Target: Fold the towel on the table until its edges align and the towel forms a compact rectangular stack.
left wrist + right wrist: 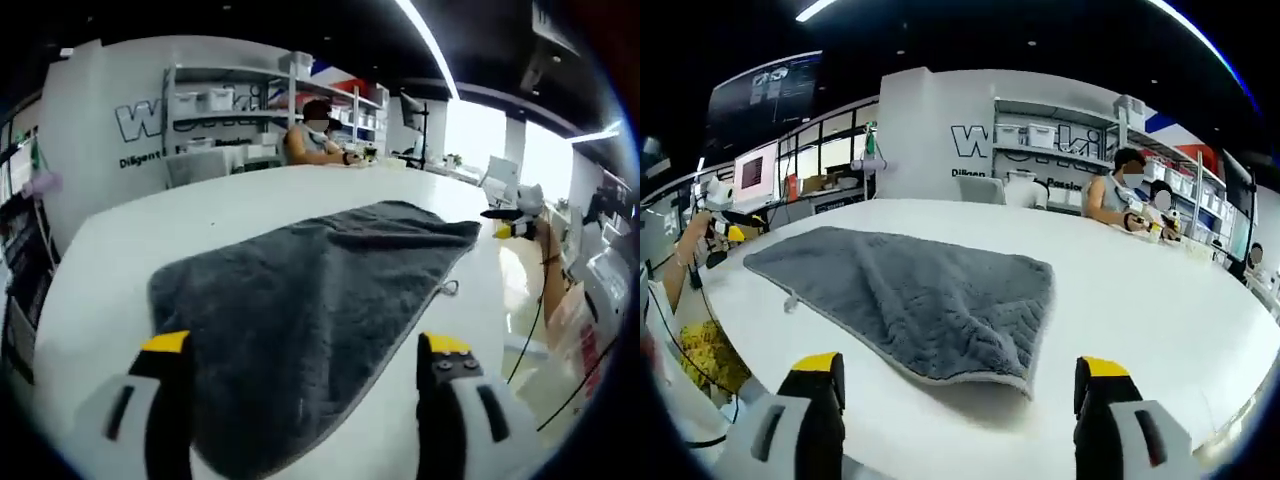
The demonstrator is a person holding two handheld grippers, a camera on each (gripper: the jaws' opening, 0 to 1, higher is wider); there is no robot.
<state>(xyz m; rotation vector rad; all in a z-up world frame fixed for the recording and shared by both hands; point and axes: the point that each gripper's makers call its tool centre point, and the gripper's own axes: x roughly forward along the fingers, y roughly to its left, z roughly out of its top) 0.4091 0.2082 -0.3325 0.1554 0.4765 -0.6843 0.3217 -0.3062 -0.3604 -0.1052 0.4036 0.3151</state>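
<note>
Item: towel, grey, lay flat and unfolded on white table.

Risks: a pinch taken on one layer or off the corner would likely fold askew; dragging could bunch the pile or pull it over the near edge.

Left gripper: jaws spread, towel's near edge between them.

Right gripper: jaws spread, empty, towel corner just ahead.

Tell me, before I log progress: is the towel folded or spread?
Spread: the grey towel lies flat in a single layer on the white table, no edge turned over.
</note>
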